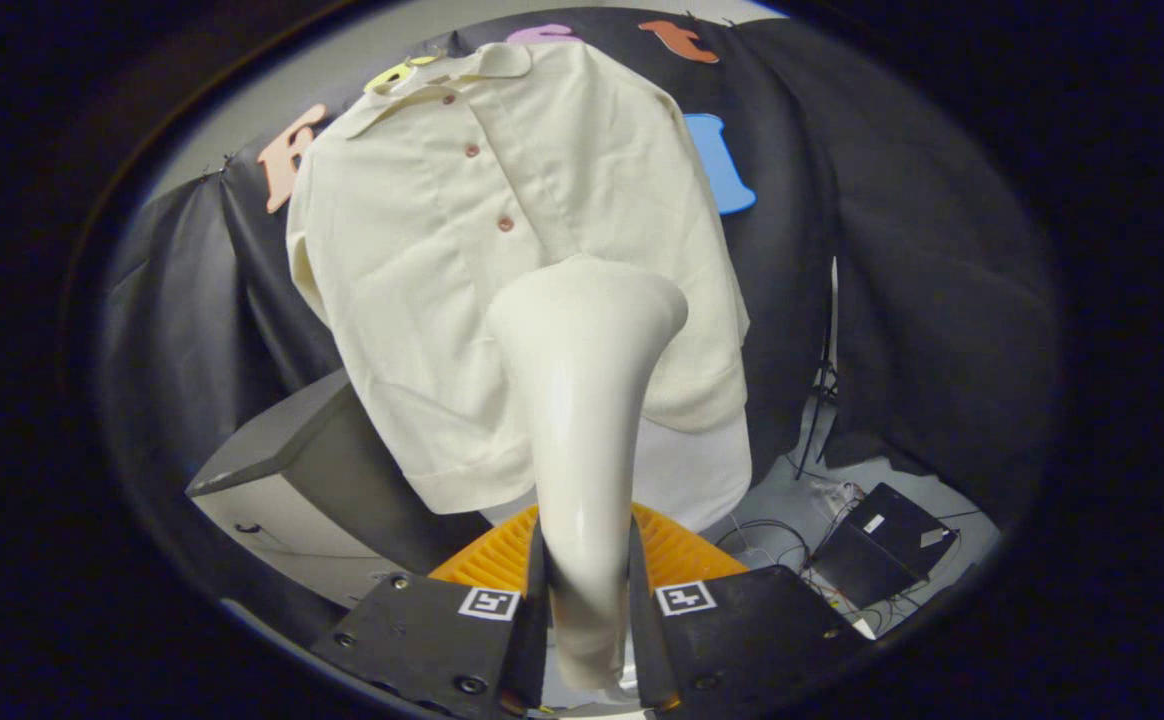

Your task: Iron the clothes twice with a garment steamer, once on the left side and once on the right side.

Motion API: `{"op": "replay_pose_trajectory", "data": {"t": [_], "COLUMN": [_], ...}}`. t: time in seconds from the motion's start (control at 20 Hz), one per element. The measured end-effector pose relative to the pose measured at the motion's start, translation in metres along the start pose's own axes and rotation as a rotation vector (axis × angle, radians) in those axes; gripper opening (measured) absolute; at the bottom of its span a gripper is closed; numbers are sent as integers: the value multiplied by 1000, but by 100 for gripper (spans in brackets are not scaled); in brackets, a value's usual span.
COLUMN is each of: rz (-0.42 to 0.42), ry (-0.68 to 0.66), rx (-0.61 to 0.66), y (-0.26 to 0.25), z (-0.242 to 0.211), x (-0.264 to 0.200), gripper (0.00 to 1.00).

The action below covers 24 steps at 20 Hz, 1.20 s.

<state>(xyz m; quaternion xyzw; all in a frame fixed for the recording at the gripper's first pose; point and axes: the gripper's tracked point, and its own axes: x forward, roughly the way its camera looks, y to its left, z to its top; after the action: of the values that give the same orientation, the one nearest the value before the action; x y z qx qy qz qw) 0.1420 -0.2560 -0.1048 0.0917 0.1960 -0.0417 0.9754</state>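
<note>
There, the gripper (587, 610) clenched the garment steamer (582, 400), its head against the hanging cream shirt (462, 280). An orange basket (677, 550) sat below, a grey desk (282, 440) beside, a black box (882, 545) on the floor.

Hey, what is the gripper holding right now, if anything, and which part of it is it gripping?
The gripper holds the garment steamer, both fingers pressing on its narrow handle near the lower end, its flared head up against the shirt.
</note>
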Motion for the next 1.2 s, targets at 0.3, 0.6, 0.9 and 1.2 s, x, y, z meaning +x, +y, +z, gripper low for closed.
{"op": "replay_pose_trajectory", "data": {"t": [0.3,0.6,0.9,1.2], "rz": [-11,-36,-70,-56], "ry": [-110,-207,-244,-276], "rx": [13,21,-36,-50], "y": [63,116,152,197], "z": [33,59,69,77], "x": [-51,-104,-145,-175], "gripper": [35,35,35,35]}}
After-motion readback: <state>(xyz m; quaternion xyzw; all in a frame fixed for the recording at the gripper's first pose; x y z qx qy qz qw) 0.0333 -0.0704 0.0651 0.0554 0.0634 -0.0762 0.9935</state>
